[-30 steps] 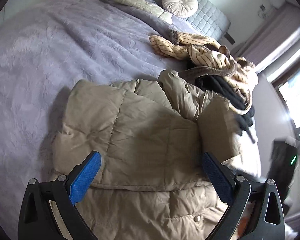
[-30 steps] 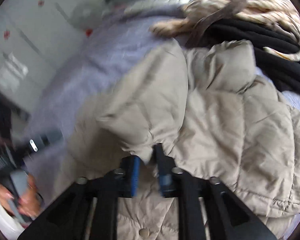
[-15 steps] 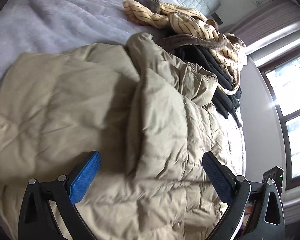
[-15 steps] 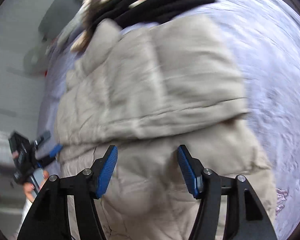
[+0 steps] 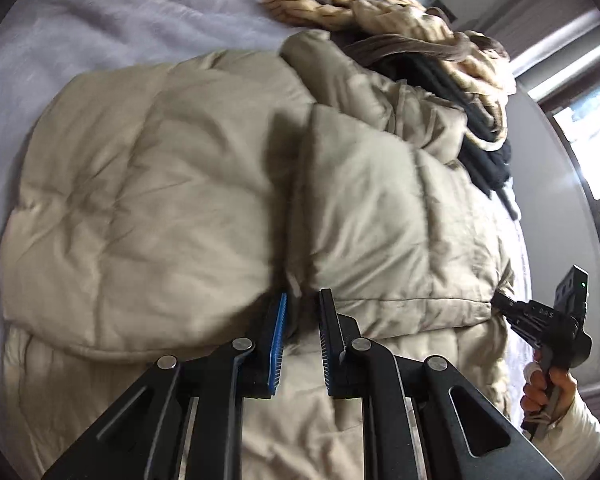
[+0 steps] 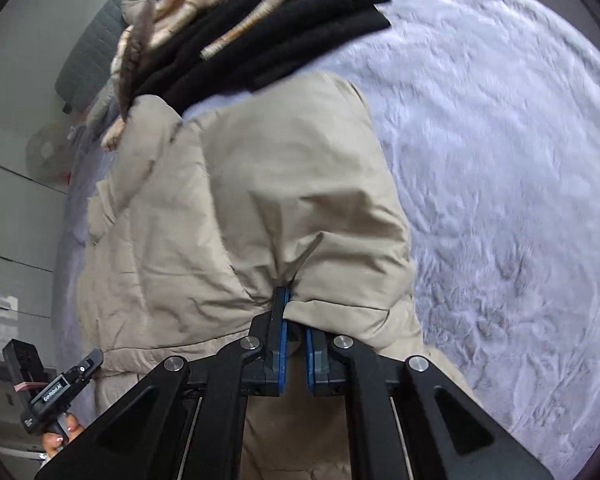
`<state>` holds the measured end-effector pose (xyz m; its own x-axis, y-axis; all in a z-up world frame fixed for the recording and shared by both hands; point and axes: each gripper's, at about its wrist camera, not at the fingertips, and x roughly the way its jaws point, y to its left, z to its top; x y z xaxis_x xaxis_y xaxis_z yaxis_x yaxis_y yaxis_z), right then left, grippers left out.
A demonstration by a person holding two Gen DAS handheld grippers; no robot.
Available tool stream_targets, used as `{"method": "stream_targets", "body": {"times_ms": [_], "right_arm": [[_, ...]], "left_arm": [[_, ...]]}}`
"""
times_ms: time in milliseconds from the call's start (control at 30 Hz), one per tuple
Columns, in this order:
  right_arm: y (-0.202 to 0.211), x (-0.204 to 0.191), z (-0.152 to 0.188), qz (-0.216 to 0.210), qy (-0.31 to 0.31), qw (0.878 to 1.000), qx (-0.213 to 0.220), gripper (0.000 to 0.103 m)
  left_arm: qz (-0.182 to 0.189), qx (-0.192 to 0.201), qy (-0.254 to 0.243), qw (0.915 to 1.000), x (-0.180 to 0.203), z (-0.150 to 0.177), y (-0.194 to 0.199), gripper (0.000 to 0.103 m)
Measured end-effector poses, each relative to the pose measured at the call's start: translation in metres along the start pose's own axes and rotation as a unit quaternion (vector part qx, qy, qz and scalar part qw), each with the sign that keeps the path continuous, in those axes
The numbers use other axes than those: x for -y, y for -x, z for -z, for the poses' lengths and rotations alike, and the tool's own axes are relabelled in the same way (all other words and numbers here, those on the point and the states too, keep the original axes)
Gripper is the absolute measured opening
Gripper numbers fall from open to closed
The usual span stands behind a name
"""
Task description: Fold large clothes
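Gripping the lower hem of the beige puffer jacket (image 6: 284, 216), the right claw (image 6: 294, 344) is clenched on a pinch of fabric; creases fan out from the bite, so the cloth is under some pull. The left claw (image 5: 302, 340) is nearly closed around the edge where the two folded-in sides meet at the hem. A strip of fabric sits between its blue pads (image 5: 278, 344), though a narrow gap shows, so whether it is fully clamped I cannot tell.

The jacket lies on the lavender bed cover (image 6: 500, 160), sides folded toward the middle, the hem end nearest both claws. The collar end points toward a heap of other clothes: a black knit (image 6: 284, 28) and a cream striped garment (image 5: 380, 12), touching or just beside the jacket's far end.

Judgement: two holds spaced along the same hem suggest the bottom is meant to be lifted and carried over toward the collar, halving the length. Holding at the hem keeps the padded layers together.

Risk: slippery shell fabric may slide out of a shallow pinch, and the folded sides could spring open on lifting.
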<state>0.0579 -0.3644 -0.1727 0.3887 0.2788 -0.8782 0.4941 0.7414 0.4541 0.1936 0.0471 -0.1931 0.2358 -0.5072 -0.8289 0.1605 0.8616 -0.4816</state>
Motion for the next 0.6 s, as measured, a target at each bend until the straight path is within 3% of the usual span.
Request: {"method": "stream_targets", "body": {"times_ms": [133, 267, 300, 333, 400, 500, 600], "right_arm": [[0.008, 0.004, 0.003, -0.003, 0.000, 1.000, -0.008, 0.008], [0.043, -0.008, 0.011, -0.009, 0.039, 0.999, -0.011, 0.012], [0.057, -0.011, 0.014, -0.017, 0.049, 0.999, -0.004, 0.024], [0.065, -0.013, 0.014, -0.022, 0.053, 0.998, 0.002, 0.047], [0.087, -0.016, 0.011, -0.033, 0.056, 0.997, 0.034, 0.070], [0.106, -0.012, -0.009, -0.030, 0.040, 0.995, 0.090, 0.070], [0.087, 0.014, -0.040, -0.043, -0.035, 0.994, 0.091, 0.069]], "left_arm": [[-0.037, 0.012, -0.012, 0.9992, -0.002, 0.004, 0.023, 0.018], [-0.036, 0.039, -0.026, 0.9983, 0.003, -0.005, 0.056, 0.018], [-0.034, 0.046, -0.032, 0.9979, 0.007, -0.009, 0.062, 0.018], [-0.029, 0.053, -0.038, 0.9975, 0.012, -0.015, 0.067, 0.018], [-0.015, 0.062, -0.053, 0.9965, 0.026, -0.029, 0.068, 0.018], [-0.009, 0.063, -0.072, 0.9954, 0.050, -0.049, 0.052, 0.018], [-0.006, 0.052, -0.080, 0.9954, 0.067, -0.065, 0.025, 0.018]]}}
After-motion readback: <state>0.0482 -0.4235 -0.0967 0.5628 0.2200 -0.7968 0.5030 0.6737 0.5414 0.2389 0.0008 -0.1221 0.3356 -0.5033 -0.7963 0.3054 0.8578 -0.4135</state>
